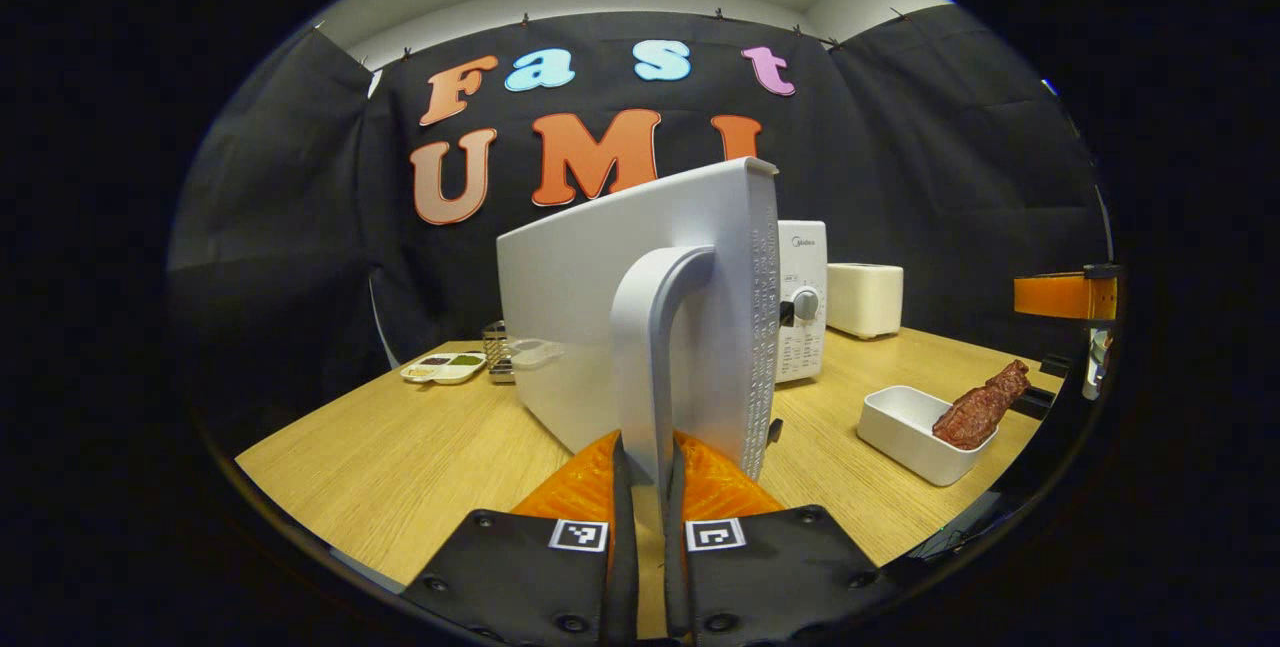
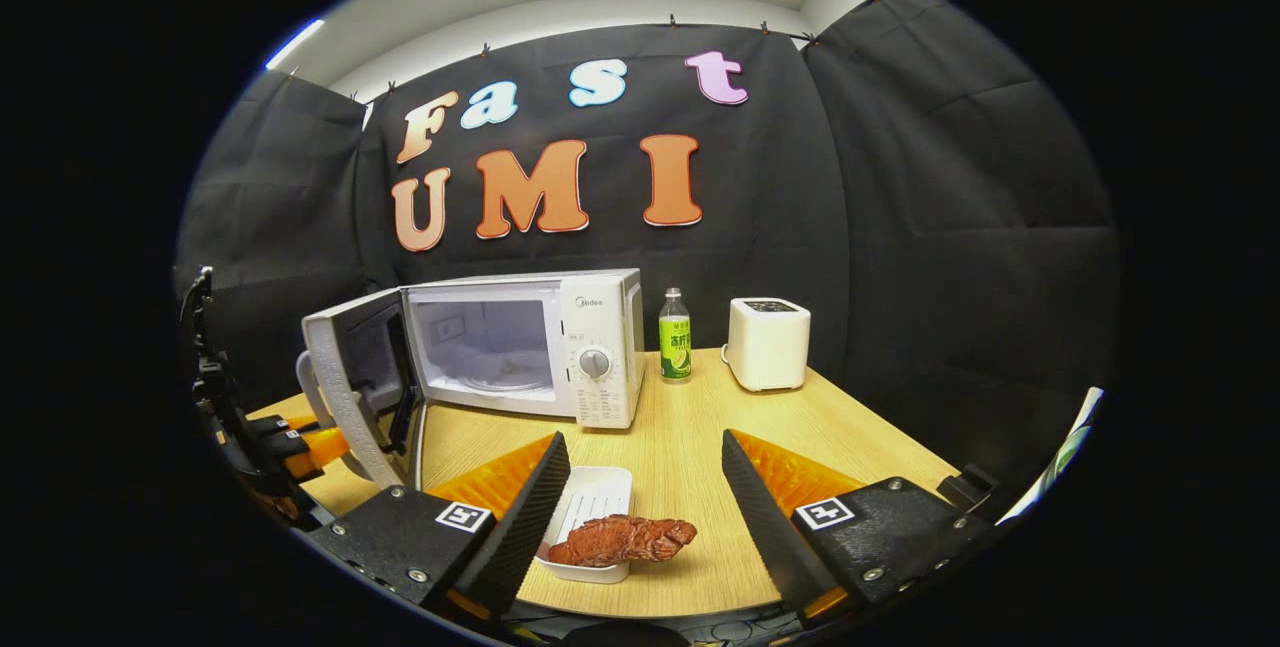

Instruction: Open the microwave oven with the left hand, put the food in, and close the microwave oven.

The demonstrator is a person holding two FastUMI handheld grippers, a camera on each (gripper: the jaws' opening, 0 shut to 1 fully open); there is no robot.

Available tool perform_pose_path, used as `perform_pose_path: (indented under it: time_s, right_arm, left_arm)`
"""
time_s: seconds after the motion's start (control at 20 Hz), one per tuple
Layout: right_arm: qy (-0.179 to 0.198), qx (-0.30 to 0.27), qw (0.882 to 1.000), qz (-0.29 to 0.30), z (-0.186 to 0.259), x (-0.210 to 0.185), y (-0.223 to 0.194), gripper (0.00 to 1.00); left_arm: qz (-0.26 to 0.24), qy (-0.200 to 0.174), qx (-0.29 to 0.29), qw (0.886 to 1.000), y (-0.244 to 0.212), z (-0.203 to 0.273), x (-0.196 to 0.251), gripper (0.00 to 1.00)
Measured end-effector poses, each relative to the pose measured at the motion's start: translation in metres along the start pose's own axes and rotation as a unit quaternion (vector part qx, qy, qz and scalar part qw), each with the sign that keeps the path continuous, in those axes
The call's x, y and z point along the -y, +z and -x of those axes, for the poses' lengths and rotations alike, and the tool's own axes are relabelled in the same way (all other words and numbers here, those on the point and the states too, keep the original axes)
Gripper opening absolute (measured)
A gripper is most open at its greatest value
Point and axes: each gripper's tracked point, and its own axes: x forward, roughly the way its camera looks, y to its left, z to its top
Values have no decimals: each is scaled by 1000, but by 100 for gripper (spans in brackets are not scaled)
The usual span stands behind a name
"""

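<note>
Microwave door (image 2: 355,382) stood open, its handle (image 1: 655,347) clamped in the left gripper (image 1: 648,472). Right gripper (image 2: 640,487) was spread apart before the food (image 2: 622,539), resting across its white dish (image 2: 592,507) on the table (image 2: 700,427). Loading and closing remained.

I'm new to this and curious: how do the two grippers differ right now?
The left gripper is shut on the microwave's door handle; the right gripper is open and empty. The left is at the door; the right hovers over the tray of food. Both have orange fingers.
</note>
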Motion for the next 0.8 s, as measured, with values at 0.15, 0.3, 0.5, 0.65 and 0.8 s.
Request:
perform_pose_path:
  time_s: [0.15, 0.3, 0.5, 0.65, 0.8]
  right_arm:
    - [-11, 2, 1000, 3, 3, -3, 2, 95]
    - [-19, -1, 1000, 0, 4, -7, 2, 95]
    - [-26, -2, 1000, 11, 4, -15, 4, 95]
    - [-24, -8, 999, 21, 3, -25, 0, 95]
    - [-24, -14, 999, 31, 2, -30, -4, 95]
  left_arm:
    - [5, 21, 2, 1000, -2, 14, -34, 14]
    - [2, 38, 5, 999, -5, 23, -65, 13]
    - [25, 36, 6, 999, -8, 29, -94, 13]
    - [22, 19, 2, 1000, -10, 34, -110, 14]
    - [19, 10, -3, 1000, -13, 34, -131, 10]
